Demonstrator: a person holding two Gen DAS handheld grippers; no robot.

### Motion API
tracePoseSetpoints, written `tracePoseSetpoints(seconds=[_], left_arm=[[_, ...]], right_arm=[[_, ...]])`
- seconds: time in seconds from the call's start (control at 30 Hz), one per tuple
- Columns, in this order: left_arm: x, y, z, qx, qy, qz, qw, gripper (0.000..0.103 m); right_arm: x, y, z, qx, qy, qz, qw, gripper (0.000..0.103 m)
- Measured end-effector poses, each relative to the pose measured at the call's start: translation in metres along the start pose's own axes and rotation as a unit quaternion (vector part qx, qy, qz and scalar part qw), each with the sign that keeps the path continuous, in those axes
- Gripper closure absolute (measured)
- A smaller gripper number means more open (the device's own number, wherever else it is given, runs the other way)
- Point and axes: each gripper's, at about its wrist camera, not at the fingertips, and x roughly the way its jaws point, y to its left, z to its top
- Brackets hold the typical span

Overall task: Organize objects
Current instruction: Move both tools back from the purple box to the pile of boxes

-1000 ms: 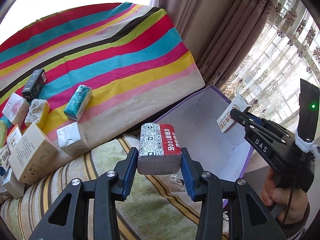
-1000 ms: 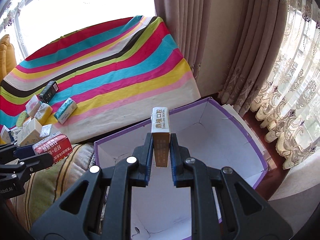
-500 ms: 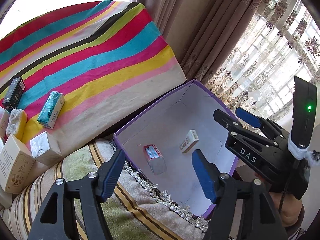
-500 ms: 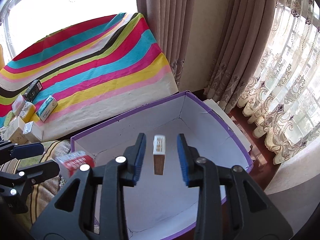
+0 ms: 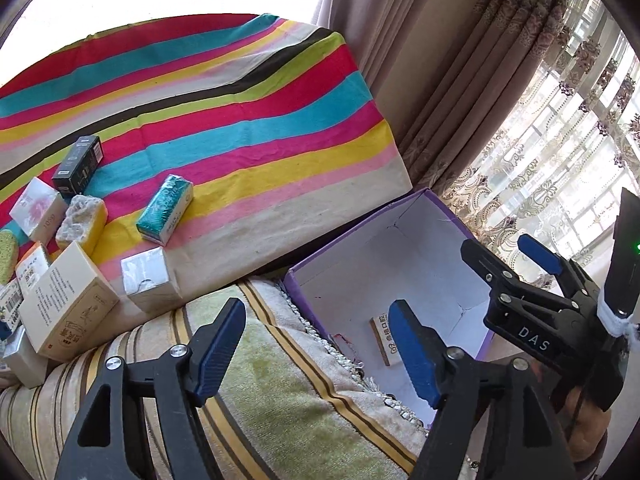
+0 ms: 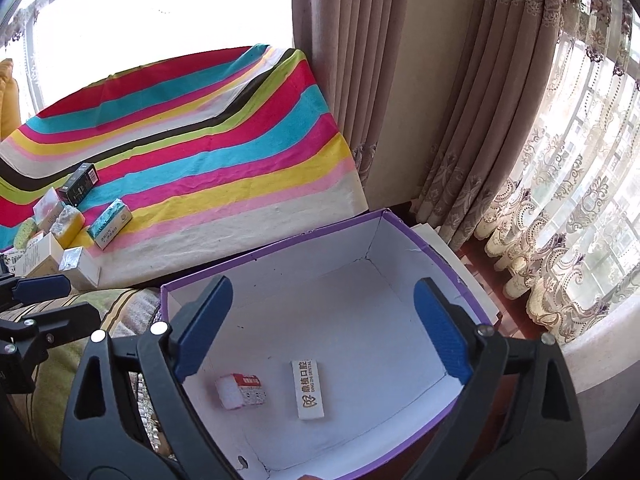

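Two hand-held grippers are in view, both empty.

Left wrist view: left hand-held gripper (image 5: 316,350) has its jaws apart, nothing between them; they have just been opening. It hangs over the striped cushion (image 5: 280,412) at the near-left edge of the purple box (image 5: 452,216). The white dental box (image 5: 386,340) lies on the box floor, partly hidden behind the right pad. The right hand-held gripper (image 5: 508,256) shows at the right, over the box. On the striped cloth (image 5: 240,128) the unsorted things remain: teal pack (image 5: 165,210), black box (image 5: 78,165), silver-topped box (image 5: 150,280), cream carton (image 5: 68,308), and others at the left edge.

Right wrist view: right hand-held gripper (image 6: 320,328) has its jaws standing wide, nothing between them; they have just been opening. Directly below, inside the purple box (image 6: 424,248), the red-and-white pack (image 6: 242,391) and the white dental box (image 6: 307,390) lie flat on the floor, near each other and not touching.

Step in hand, judged: release done; both items sit in the box.

Next move, judged: both hands go to the cloth pile for a fresh pick. The teal pack and silver-topped box lie nearest. Jaws look wide enough for the narrow sides; the cream carton may need gripping across its thin dimension.
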Motion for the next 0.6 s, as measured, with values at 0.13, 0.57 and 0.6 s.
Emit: tracePoseSetpoints(seconds=[0.13, 0.57, 0.6], left_arm=[[-0.013, 0.019, -0.004, -0.021, -0.016, 0.029, 0.9992, 0.028], [-0.065, 0.084, -0.027, -0.064, -0.057, 0.073, 0.9937, 0.028], [-0.070, 0.091, -0.030, -0.070, -0.059, 0.077, 0.9928, 0.028]], right_arm=[[-0.006, 0.010, 0.005, 0.000, -0.006, 0.019, 1.000, 0.006], [-0.023, 0.050, 0.006, -0.022, -0.019, 0.096, 0.995, 0.006], [-0.023, 0.054, 0.006, -0.024, -0.014, 0.097, 0.995, 0.006]])
